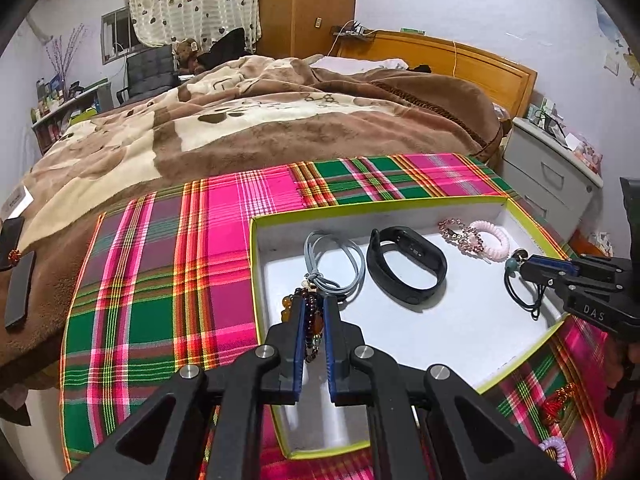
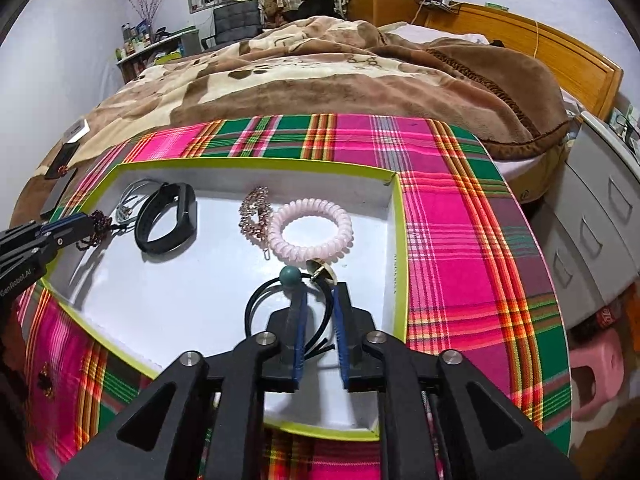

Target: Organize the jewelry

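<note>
A white box with a lime rim (image 1: pixel 372 210) (image 2: pixel 256 165) lies on a plaid cloth. In it are a black wristband (image 1: pixel 406 268) (image 2: pixel 168 218), a grey cord (image 1: pixel 334 256) (image 2: pixel 130 200), a rose bead chain (image 1: pixel 454 234) (image 2: pixel 253 212) and a pink coil band (image 1: pixel 494 242) (image 2: pixel 310 226). My left gripper (image 1: pixel 312 312) (image 2: pixel 90 220) is shut on a dark bead bracelet (image 1: pixel 310 320) over the box's left part. My right gripper (image 2: pixel 320 296) (image 1: pixel 524 268) is partly open around a black hair tie with a teal bead (image 2: pixel 290 276) (image 1: pixel 520 292).
Plaid cloth (image 1: pixel 168 272) covers the table. A red ornament (image 1: pixel 558 402) and a lilac coil (image 1: pixel 554 450) lie outside the box at the right. A bed with a brown blanket (image 1: pixel 260 120) stands behind, phones (image 1: pixel 18 288) on it. Grey drawers (image 2: pixel 600 208) stand at the right.
</note>
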`<state>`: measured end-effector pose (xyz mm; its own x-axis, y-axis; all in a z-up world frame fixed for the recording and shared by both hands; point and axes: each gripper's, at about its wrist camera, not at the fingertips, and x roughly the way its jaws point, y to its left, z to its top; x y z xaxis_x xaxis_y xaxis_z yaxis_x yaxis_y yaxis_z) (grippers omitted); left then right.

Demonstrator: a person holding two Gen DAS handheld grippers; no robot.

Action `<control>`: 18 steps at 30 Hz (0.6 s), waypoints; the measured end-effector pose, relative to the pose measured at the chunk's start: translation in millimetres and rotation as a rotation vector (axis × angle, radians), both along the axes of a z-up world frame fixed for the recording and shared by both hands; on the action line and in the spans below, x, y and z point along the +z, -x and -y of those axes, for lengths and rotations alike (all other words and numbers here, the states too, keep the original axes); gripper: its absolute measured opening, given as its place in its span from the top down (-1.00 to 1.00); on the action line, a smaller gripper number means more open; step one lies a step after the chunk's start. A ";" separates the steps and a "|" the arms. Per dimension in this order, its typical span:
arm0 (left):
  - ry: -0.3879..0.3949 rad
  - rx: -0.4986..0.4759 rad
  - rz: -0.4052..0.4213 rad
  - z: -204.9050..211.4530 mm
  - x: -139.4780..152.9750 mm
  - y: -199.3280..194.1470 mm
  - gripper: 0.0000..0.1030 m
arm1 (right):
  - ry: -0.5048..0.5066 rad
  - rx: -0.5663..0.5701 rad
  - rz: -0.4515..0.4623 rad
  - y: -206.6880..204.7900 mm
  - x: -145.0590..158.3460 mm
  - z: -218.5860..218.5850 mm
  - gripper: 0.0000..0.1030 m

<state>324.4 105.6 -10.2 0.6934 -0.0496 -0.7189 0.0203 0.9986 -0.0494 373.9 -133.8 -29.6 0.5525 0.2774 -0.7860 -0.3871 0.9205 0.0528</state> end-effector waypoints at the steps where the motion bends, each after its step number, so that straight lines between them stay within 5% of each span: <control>1: 0.000 -0.003 0.004 0.3 1.2 1.1 0.84 | 0.001 0.002 0.004 1.2 1.1 -0.5 0.52; 5: 0.002 -0.004 0.015 1.2 4.6 6.5 0.57 | -0.011 0.008 0.015 5.6 6.0 -0.2 0.34; 18: 0.031 0.000 0.080 2.1 27.4 47.9 0.56 | -0.047 -0.008 0.075 37.2 29.4 13.8 0.33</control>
<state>276.5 103.5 17.2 0.7483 -0.0706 -0.6596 0.0252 0.9966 -0.0781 336.7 -147.6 -0.1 0.6113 0.3082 -0.7289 -0.3844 0.9207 0.0670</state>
